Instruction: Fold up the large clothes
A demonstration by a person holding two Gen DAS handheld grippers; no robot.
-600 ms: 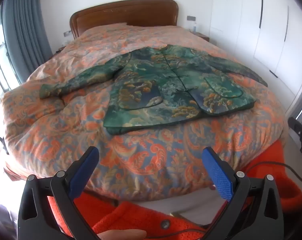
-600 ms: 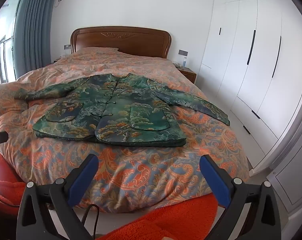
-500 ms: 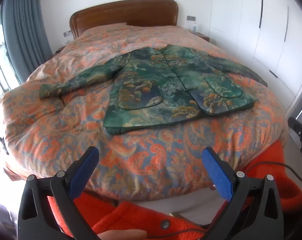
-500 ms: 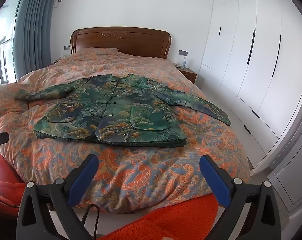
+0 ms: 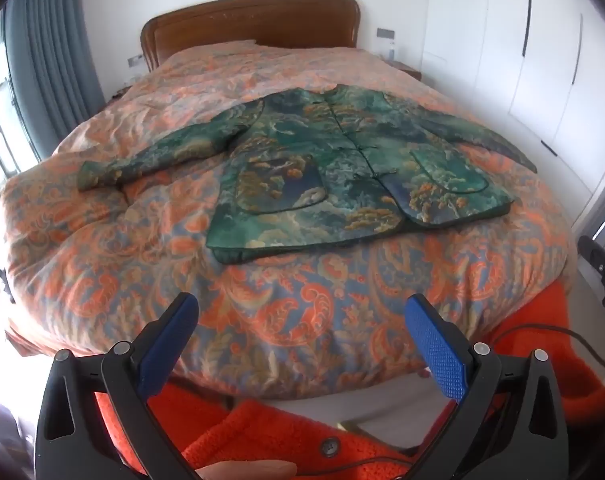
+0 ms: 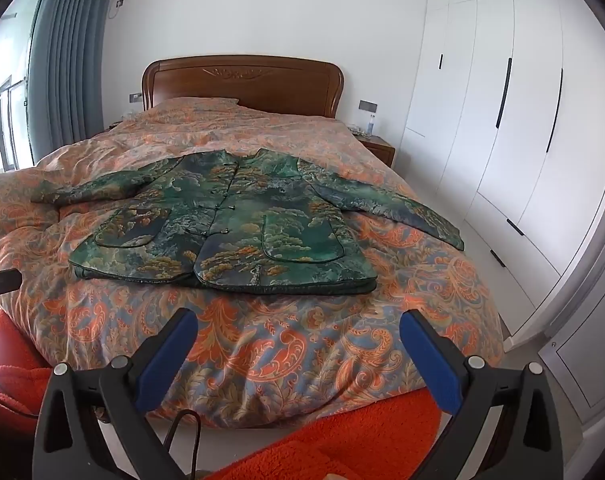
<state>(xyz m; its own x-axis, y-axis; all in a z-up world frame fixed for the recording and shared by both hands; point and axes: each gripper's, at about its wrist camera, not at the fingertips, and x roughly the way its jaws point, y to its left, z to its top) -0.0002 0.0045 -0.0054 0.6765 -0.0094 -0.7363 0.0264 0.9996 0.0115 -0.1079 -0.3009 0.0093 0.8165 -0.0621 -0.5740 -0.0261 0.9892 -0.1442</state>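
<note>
Left wrist view: left gripper [image 5: 298, 320] spread wide and empty at the foot of the bed [image 5: 102, 248].
Right gripper [image 6: 298, 324] is equally wide apart with nothing between its blue pads [image 6: 164, 364]. Beyond both, the green patterned jacket [image 6: 230, 228] lies flat, front up and buttoned, on the orange paisley duvet [image 6: 286, 344], sleeves spread to either side; the wooden headboard [image 6: 242, 80] and white wardrobes [image 6: 502, 120] stand farther back.

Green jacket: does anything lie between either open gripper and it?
Nothing visible does. The green jacket lies flat on the quilt; only bare quilt separates it from the left gripper and right gripper.
</note>
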